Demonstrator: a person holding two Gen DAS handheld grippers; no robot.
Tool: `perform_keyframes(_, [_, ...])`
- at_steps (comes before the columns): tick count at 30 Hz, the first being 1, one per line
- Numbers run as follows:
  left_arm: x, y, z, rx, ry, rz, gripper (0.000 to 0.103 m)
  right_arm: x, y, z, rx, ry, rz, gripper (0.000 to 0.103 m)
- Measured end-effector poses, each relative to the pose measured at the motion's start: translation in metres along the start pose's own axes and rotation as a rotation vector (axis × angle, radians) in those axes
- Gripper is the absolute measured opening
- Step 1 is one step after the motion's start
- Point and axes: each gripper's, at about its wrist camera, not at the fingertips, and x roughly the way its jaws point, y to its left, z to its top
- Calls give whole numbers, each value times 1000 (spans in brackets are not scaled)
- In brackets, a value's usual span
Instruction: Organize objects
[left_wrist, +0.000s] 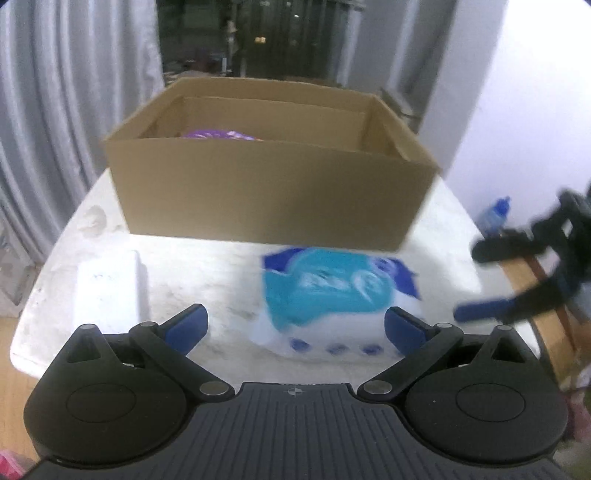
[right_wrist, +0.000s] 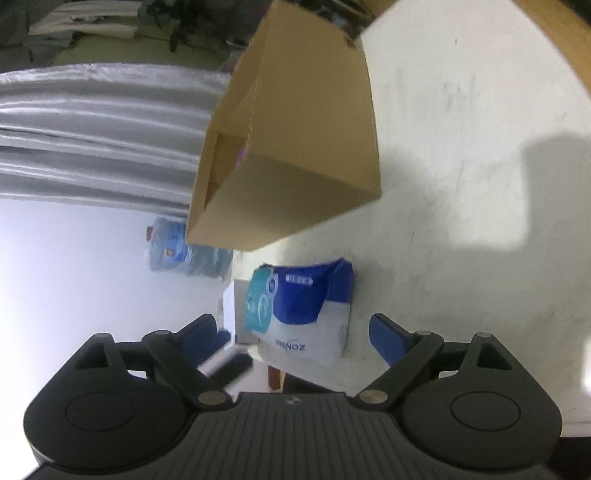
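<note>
Tissue pack (right_wrist: 299, 314), label unreadable, lies between the released right hand-held gripper's (right_wrist: 295, 332) pads.

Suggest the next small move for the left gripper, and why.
Probably ease the left gripper forward around the blue tissue pack: its jaws are open and empty, the pack lies on the white table just ahead, outside the cardboard box.

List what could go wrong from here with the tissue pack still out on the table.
1. The tissue pack is soft plastic; the open left gripper may pinch only film and let it slip.
2. The right gripper, also open, hangs close beside the pack, so both could collide reaching in.
3. The cardboard box wall stands right behind; a low lift could snag it.
</note>
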Motion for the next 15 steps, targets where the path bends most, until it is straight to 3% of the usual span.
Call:
perform_keyframes(7, [31, 8, 10, -26, -6, -82, 102, 28, 5, 7, 30, 50, 16, 93])
perform_keyframes(15, [47, -1, 9, -52, 54, -171, 102, 43, 4, 13, 60, 46, 44, 93])
